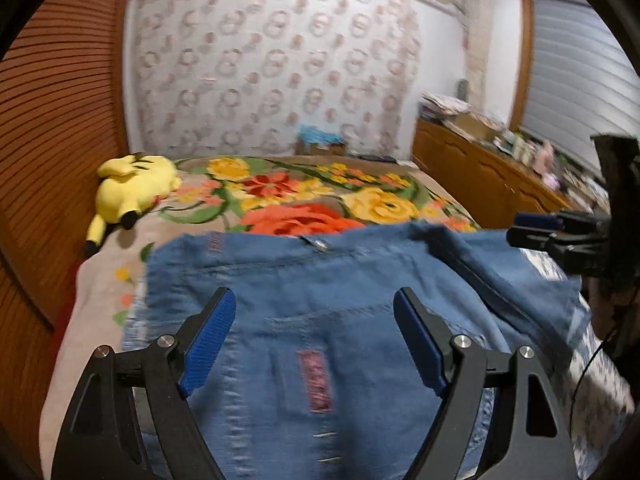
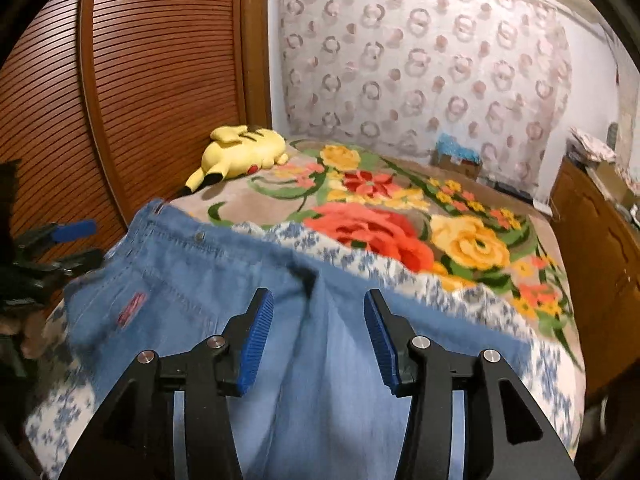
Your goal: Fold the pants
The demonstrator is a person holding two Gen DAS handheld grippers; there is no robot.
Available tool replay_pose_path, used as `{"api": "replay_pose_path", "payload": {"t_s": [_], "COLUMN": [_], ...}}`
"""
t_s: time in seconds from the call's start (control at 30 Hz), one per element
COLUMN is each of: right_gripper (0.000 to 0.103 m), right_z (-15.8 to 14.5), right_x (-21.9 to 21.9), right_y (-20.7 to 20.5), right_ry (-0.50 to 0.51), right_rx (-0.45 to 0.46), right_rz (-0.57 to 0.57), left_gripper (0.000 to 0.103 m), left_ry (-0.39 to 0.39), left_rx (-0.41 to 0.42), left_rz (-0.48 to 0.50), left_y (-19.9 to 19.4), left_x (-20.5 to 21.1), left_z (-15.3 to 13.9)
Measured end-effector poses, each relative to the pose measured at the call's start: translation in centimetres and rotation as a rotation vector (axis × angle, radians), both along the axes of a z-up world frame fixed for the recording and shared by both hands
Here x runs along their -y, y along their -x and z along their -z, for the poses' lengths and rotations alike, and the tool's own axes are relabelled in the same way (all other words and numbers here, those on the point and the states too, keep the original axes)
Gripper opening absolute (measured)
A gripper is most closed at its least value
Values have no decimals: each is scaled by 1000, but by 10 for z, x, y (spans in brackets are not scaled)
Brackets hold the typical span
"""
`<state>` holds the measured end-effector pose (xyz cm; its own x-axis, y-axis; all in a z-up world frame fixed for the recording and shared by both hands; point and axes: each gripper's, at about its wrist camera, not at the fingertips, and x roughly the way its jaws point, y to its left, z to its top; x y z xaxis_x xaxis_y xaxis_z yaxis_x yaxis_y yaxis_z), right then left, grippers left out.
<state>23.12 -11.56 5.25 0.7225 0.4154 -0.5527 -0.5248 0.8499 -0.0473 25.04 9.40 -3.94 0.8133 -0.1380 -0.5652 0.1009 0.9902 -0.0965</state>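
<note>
The blue denim jeans (image 1: 320,320) lay spread on the bed (image 1: 280,196), on top of a blue-and-white patterned sheet (image 2: 400,272) that covered the near part of the floral blanket (image 2: 400,220). The waistband, with its metal button (image 1: 321,245), faced the far side of the bed, toward the patterned wall covering (image 1: 272,68). A red label (image 1: 316,380) showed on the jeans close to the left tongs.

The left tongs (image 1: 314,342) hung over the seat of the jeans with the blue pads (image 1: 208,344) spread wide apart, holding nothing. The right tongs (image 2: 319,338) hung over the jeans near a dark fold (image 2: 304,276) in the denim, pads likewise parted and holding nothing. Whether either tongs touched the fabric could not be told.

A yellow Pikachu plush (image 2: 240,154) lay on the blanket beyond the jeans, next to the brown louvred door (image 2: 120,80). A wooden dresser (image 1: 480,176) stood beside the bed on the side opposite the plush.
</note>
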Motion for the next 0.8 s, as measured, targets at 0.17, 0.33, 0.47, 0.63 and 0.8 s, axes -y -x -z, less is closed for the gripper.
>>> {"api": "replay_pose_path", "payload": {"t_s": [0.17,0.33,0.47,0.63,0.8], "right_gripper": [49,49,49,49,39], "right_z": [14,25,30,43,51], "right_x": [18,19,15,9,14], "right_y": [28,47,57,60,63], "right_ry": [11,2,4,39,58], "right_rx": [-69,-129,-152,-190,-215], "right_rz": [34,48,32,33,22], "left_gripper": [82,82,82,82,82], "left_ry": [-31,-38,-45,-31,-16], "left_rx": [-19,-51,-49,-49,-64], "left_rz": [78,123,126,117,107], "left_y": [1,3,6,9,7], "left_x": [22,31,33,29,23], "left_z": [12,21,22,25,29]}}
